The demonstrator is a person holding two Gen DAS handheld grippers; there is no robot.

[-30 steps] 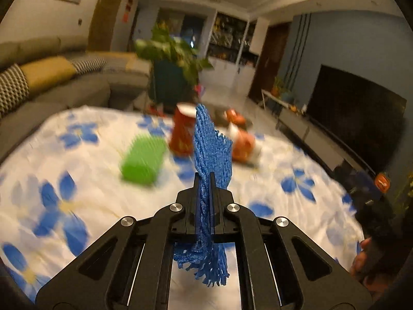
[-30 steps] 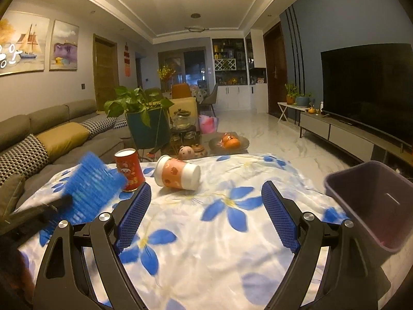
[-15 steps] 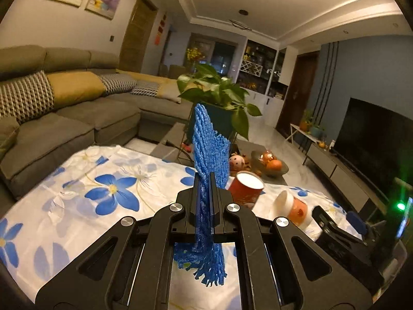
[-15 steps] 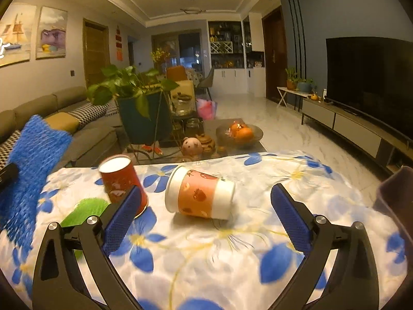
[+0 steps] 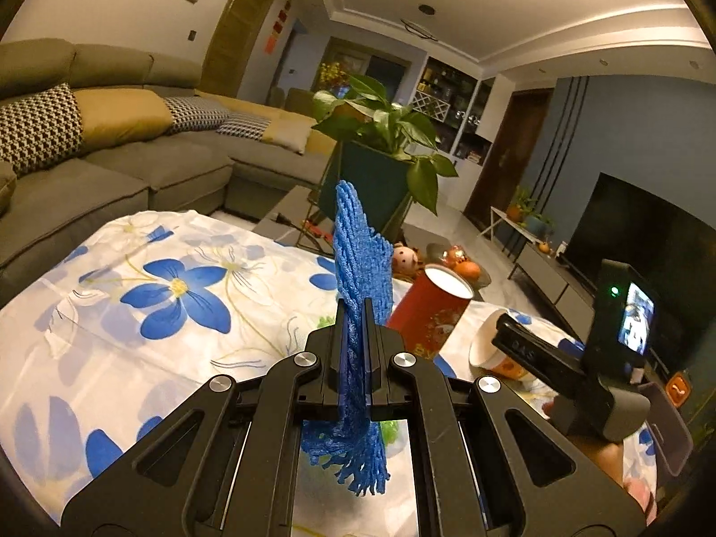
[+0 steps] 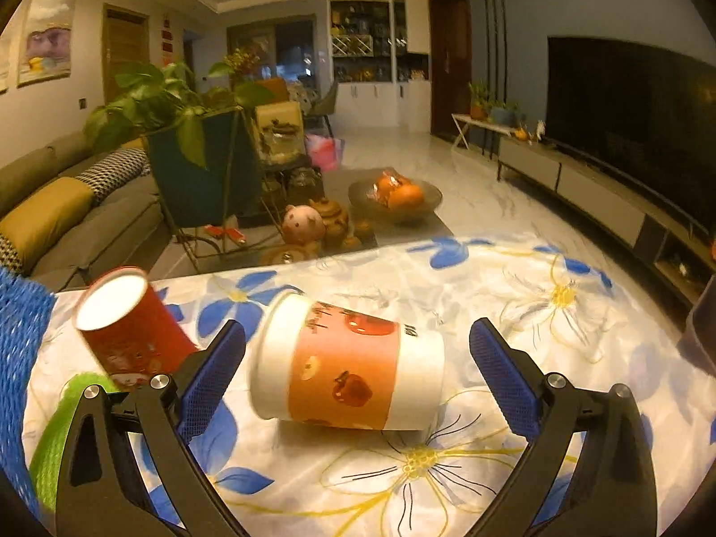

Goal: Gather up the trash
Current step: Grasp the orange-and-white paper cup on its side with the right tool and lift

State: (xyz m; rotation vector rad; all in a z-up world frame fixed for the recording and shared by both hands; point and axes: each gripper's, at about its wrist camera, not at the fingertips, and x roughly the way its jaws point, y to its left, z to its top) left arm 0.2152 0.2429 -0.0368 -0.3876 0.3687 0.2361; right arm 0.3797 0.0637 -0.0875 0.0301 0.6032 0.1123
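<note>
- The left hand-held gripper (image 5: 355,313) is clamped on a piece of blue foam mesh netting (image 5: 360,259), which stands up above the pinched fingers and hangs frayed below them.
- The right hand-held gripper (image 6: 358,358) has its jaws spread wide, with nothing pressed between the blue pads (image 6: 503,380).
- A white paper cup with an orange fruit-printed sleeve (image 6: 349,367) lies on its side on the surface, between the right fingers but apart from both.
- A red cylindrical paper cup (image 6: 129,326) stands just left of it.
- A green mesh piece (image 6: 58,429) lies at the near left.
- The surface wears a white cloth with blue flowers (image 6: 537,295).
</note>
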